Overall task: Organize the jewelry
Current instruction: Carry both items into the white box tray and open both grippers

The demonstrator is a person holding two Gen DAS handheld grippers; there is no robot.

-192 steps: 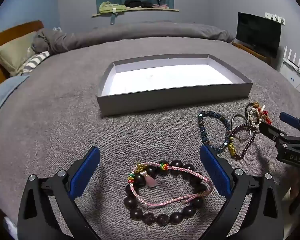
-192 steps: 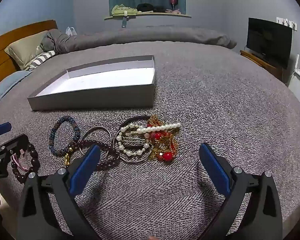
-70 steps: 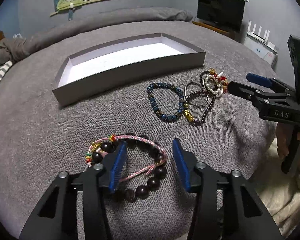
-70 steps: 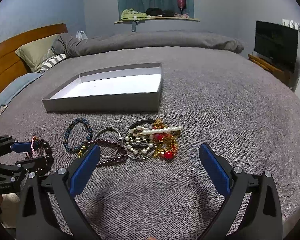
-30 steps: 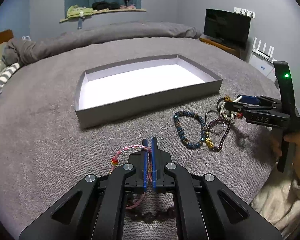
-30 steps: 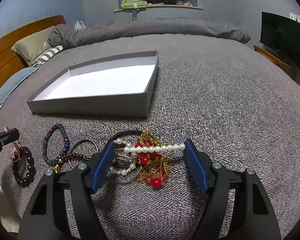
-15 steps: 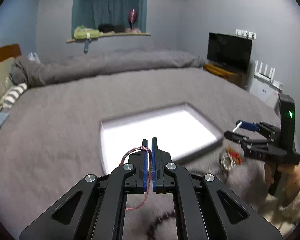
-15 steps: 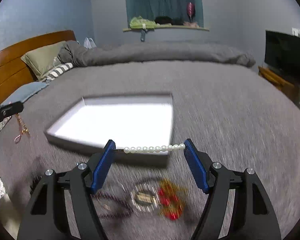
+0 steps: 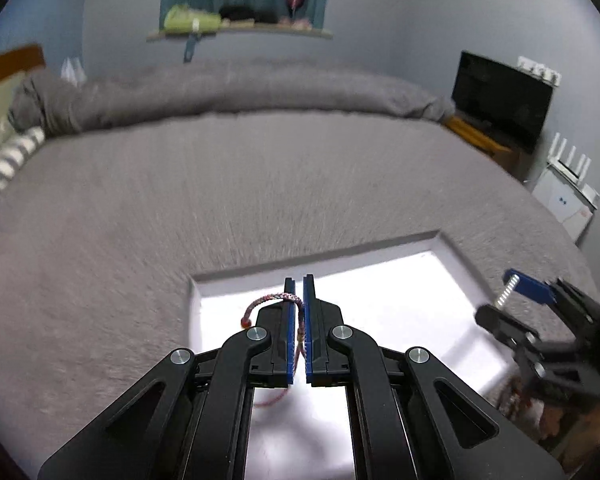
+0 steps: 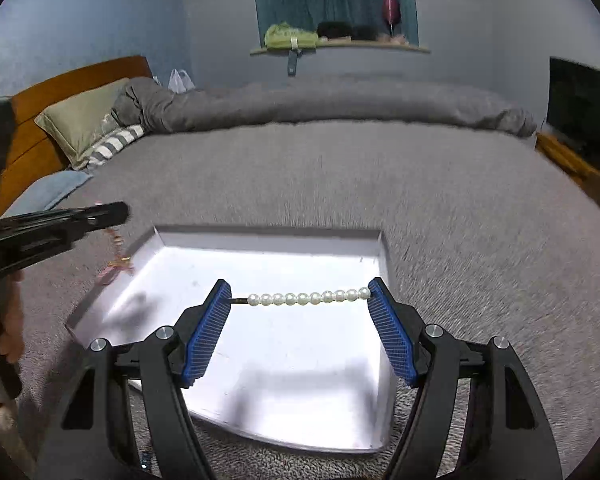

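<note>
**A:** So both pieces are off the blanket now. A second ago the left gripper (image 9: pixel 298 292) was pinched on the pink cord bracelet (image 9: pixel 268 302) down on the bed, and the right gripper (image 10: pixel 298 300) was closing in on the pile. Now the two of them hang over the white box (image 10: pixel 268 248).

**B:** Yeah, the left wrist view shows it nicely. The jaws there are squeezed tight together with the cord looped out over one finger and the rest dangling below, above the left end of the box. The dark bead bracelet it lay on seems to have stayed behind; can't spot it anymore.

**A:** And the right one? Its jaws stand fairly wide, but that's because the pearl clip (image 10: pixel 308 298) is wedged lengthwise between the pads, end to end. So it's a grip, not an empty gap.

**B:** Right, held across like a little bridge, over the middle of the box. Frames are smeary, so they're moving quickly.

**A:** What does it mean for the job, though?

**B:** I'd say the carry is nearly done for these two. Next should be lowering and letting go inside the box. The rest of the jewelry is just a blur at the bottom right of the left view, still to be fetched.
</note>
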